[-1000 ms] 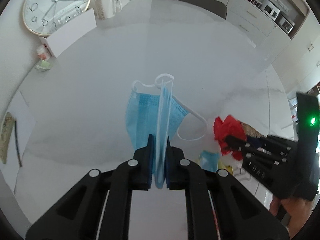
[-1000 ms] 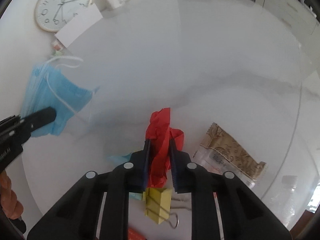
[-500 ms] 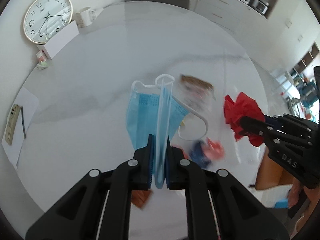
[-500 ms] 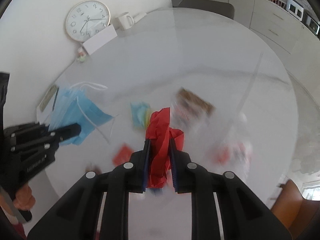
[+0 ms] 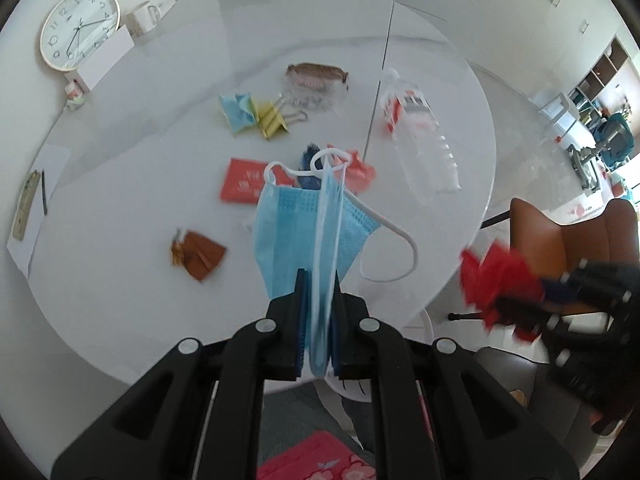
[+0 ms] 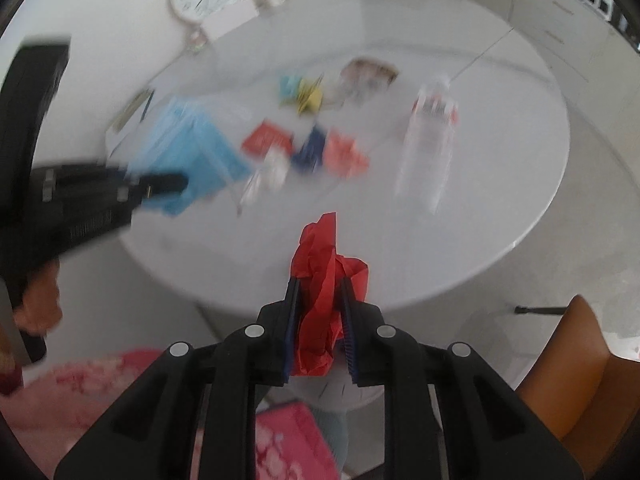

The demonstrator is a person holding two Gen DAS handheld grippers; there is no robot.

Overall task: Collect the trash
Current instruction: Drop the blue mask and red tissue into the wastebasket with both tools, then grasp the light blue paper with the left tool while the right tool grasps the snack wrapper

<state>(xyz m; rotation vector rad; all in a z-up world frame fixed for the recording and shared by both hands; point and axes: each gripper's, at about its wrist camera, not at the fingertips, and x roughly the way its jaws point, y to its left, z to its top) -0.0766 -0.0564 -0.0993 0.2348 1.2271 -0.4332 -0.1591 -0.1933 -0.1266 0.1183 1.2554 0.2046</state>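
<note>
Both grippers point steeply down, each clamped on a piece of trash: the left gripper has its jaws pressed together on a blue face mask, folded and hanging with its white ear loops loose, and the right gripper pinches a crumpled red paper between blue pads.

A second ago both hung low over the middle of the round white table; now they have pulled back past its near edge, with floor and a pink patterned cloth under them, and far more of the tabletop shows.

Left on the table are a plastic bottle, a brown snack wrapper, a yellow binder clip beside a light blue scrap, a red packet and an orange-brown wrapper.

Only the left wrist view shows these sharply; the right one is blurred. The right view alone shows the hand on the left tool's grip. A wall clock leans at the far side.
</note>
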